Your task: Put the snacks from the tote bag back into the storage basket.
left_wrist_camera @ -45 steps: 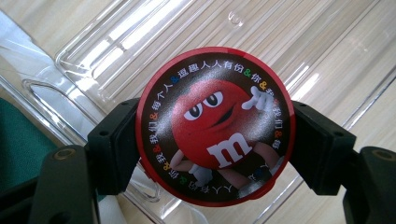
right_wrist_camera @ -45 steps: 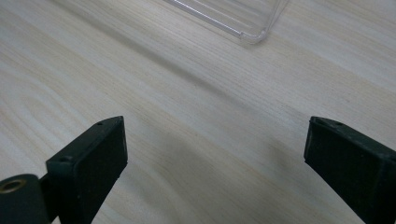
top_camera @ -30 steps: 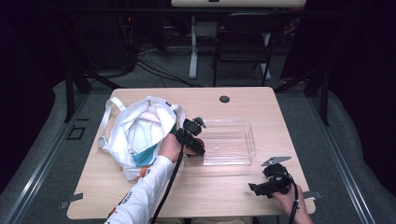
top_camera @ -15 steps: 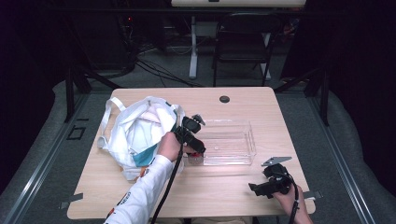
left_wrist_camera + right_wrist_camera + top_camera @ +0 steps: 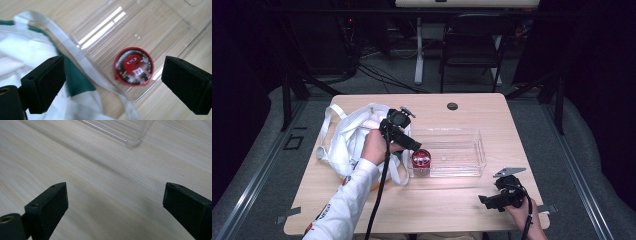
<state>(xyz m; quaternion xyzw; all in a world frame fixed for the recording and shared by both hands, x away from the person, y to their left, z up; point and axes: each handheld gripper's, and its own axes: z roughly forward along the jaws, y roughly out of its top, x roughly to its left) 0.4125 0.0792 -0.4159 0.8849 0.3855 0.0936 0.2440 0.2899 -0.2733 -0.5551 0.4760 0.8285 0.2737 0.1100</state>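
A round red candy tin (image 5: 421, 159) (image 5: 133, 66) with a cartoon face on its lid lies in the left end of a clear plastic tray (image 5: 462, 150) (image 5: 140, 30). My left gripper (image 5: 414, 146) (image 5: 113, 85) hovers just above it, jaws wide open with nothing between them. A white cloth bag (image 5: 347, 137) (image 5: 22, 47) with green trim lies left of the tray, one strap reaching the tray's edge. My right gripper (image 5: 484, 201) (image 5: 115, 212) is open and empty near the table's front right, over bare wood, with the tray's corner (image 5: 132, 142) ahead of it.
The wooden table (image 5: 532, 150) has a small dark round hole cover (image 5: 452, 106) near its far edge. A chair (image 5: 472, 50) and desk legs stand behind the table. Bare wood lies between the tray and the front edge.
The left gripper has pulled back toward the bag and opened. The red tin now lies in the tray's left end. The right gripper has not moved.
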